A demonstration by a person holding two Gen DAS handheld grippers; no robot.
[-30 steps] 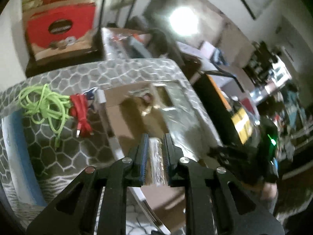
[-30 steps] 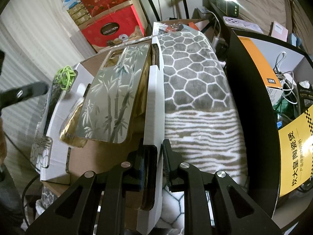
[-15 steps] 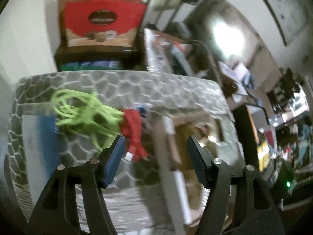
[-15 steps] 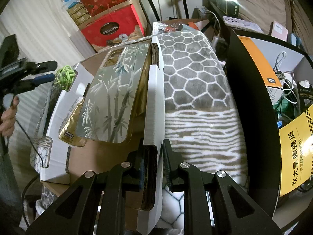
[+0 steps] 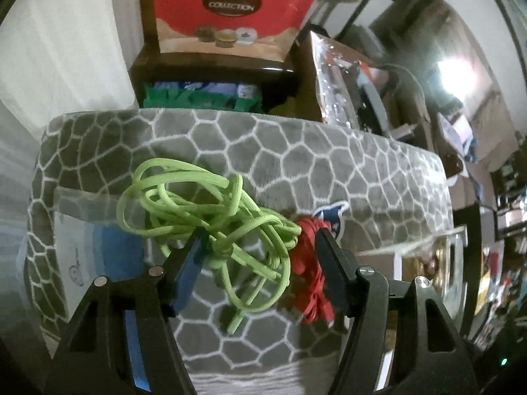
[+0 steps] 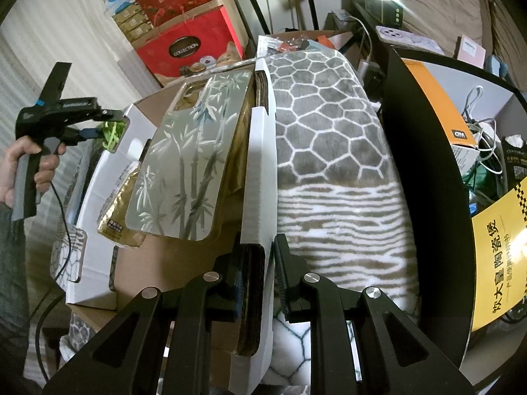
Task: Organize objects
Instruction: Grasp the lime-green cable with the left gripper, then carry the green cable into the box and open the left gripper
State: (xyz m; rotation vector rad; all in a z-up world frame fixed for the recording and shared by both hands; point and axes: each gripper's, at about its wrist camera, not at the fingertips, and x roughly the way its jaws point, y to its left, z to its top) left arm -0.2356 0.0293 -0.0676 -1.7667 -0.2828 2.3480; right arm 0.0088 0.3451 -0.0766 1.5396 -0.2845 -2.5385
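Left claw [image 5: 260,250]: open wide, lower centre of the left wrist frame, nothing gripped. Fingers [image 5: 187,273] set either side of the green cord tangle [image 5: 210,210], which lies mid-frame on the grey honeycomb blanket [image 5: 296,158]. Red cord bundle [image 5: 309,276] touching the tangle's right end, just inside the right finger. Clear phone case [image 5: 95,230] under the tangle's left part, left of centre. Red gift box [image 5: 230,10] marked COLLECTION at top centre, behind the blanket.

Right claw [image 6: 268,270]: lower centre of the right wrist frame, closed on the white cardboard box wall [image 6: 260,177]. Bamboo-print phone case [image 6: 194,164] tilted inside the box, centre-left, resting over a gold packet [image 6: 115,214]. Same blanket right of the box wall. Left claw also visible at the left edge of this frame, held by a hand [image 6: 36,164], tips at the green cord.
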